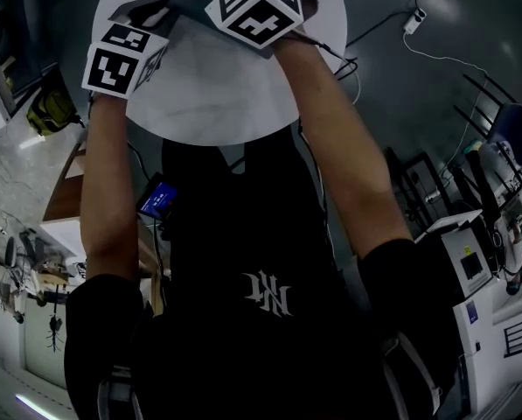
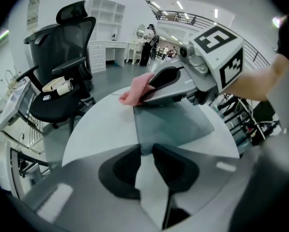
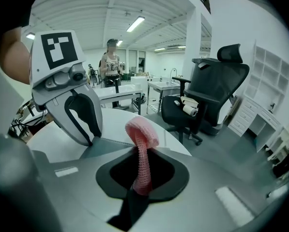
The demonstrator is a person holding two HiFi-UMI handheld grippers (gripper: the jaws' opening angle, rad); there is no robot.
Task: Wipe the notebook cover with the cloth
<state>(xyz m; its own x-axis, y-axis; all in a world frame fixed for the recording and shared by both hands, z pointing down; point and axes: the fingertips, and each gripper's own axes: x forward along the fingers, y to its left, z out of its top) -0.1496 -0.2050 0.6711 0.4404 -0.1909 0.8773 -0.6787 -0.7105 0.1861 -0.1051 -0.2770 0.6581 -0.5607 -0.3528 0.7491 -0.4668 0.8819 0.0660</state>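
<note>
A grey notebook [image 2: 171, 122] lies flat on the round white table [image 2: 100, 124]. My left gripper [image 2: 144, 150] is at the notebook's near edge, its jaws shut on that edge. My right gripper [image 3: 140, 186] is shut on a pink cloth [image 3: 142, 139], which sticks up out of its jaws. In the left gripper view the pink cloth [image 2: 137, 91] rests at the notebook's far edge under the right gripper [image 2: 156, 83]. The head view shows both marker cubes over the table [image 1: 217, 94], with the jaws and the notebook mostly hidden.
A black office chair [image 2: 62, 81] stands close beside the table. White desks and shelves line the room behind, and a person [image 3: 111, 62] stands far off. Machines and cables [image 1: 470, 261] sit on the floor to my right.
</note>
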